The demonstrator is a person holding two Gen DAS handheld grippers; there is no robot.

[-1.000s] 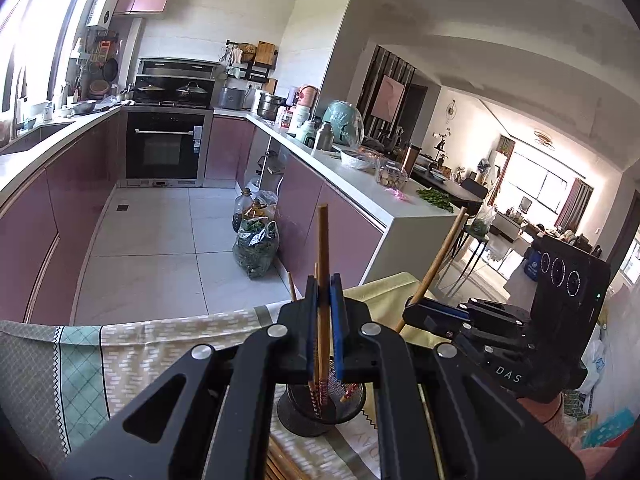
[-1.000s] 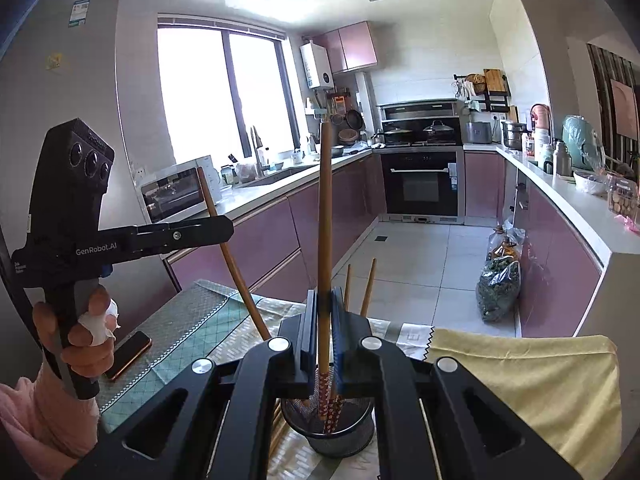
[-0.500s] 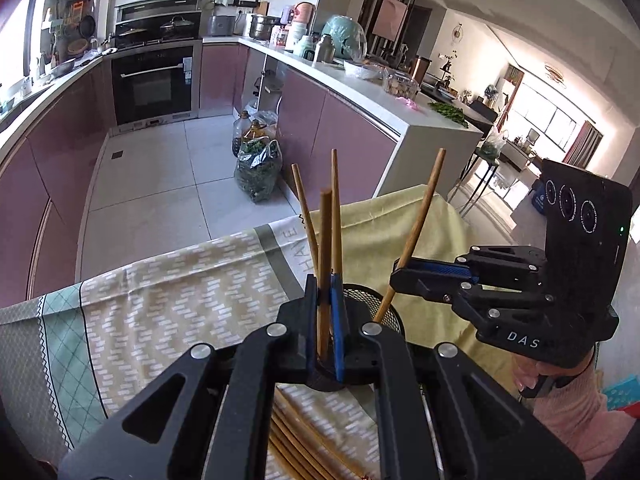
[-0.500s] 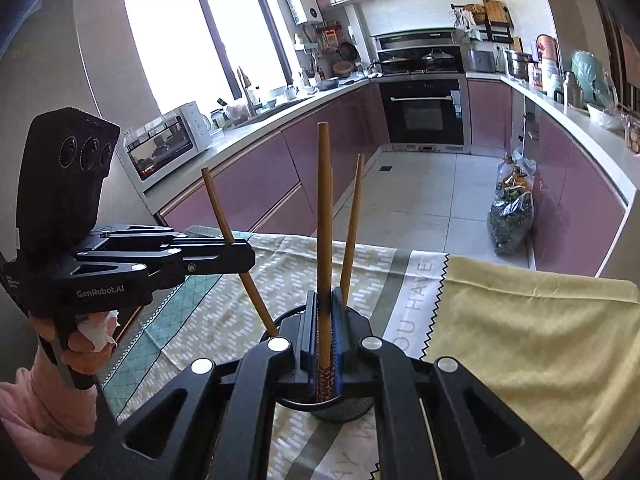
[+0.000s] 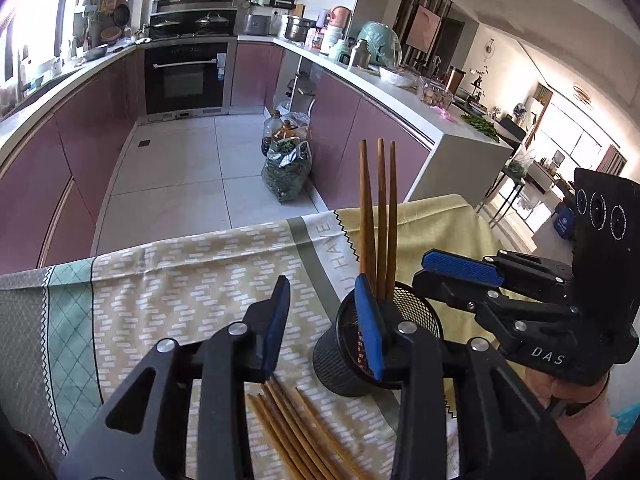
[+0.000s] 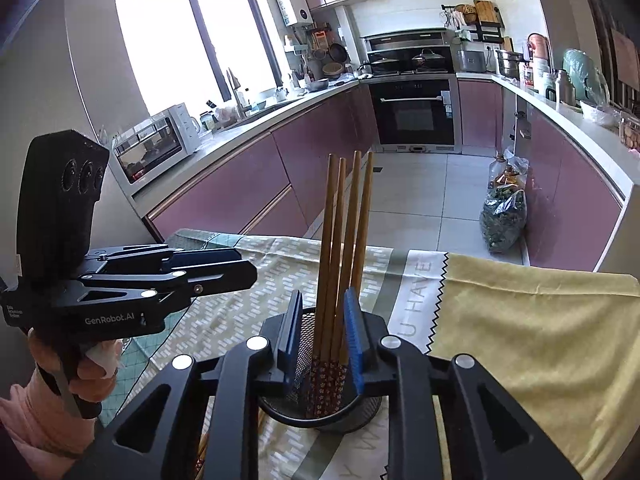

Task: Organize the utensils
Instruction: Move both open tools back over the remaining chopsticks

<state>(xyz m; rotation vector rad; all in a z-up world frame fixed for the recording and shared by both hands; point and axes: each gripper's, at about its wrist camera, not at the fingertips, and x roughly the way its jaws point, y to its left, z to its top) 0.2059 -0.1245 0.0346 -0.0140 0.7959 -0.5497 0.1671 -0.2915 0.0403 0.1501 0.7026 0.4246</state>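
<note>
**Chopsticks upright in the mesh cup, both claws spread**

From the left wrist we see our left claw (image 5: 322,320) spread wide and holding nothing, its blue pads apart above the patterned cloth (image 5: 200,280) that covers the surface. The right-hand pad sits just in front of the black mesh cup (image 5: 376,344), which stands on the cloth. Three chopsticks (image 5: 380,216) are visible rising from the cup, nearly upright and close together. A loose bundle of chopsticks (image 5: 296,436) lies flat on the cloth below the claw, near the cup's base. Our right claw (image 5: 460,270) reaches in from the right, just beside the cup's rim; from here we cannot tell how far it is spread.

From the right wrist we see our right claw (image 6: 322,332) spread partway, its pads on either side of the standing chopsticks (image 6: 344,240) without pressing on them. Four sticks show here, their patterned ends down inside the mesh cup (image 6: 320,412). Our left claw (image 6: 224,270) hovers to the left, above the cloth (image 6: 520,320), well clear of the cup.
</note>
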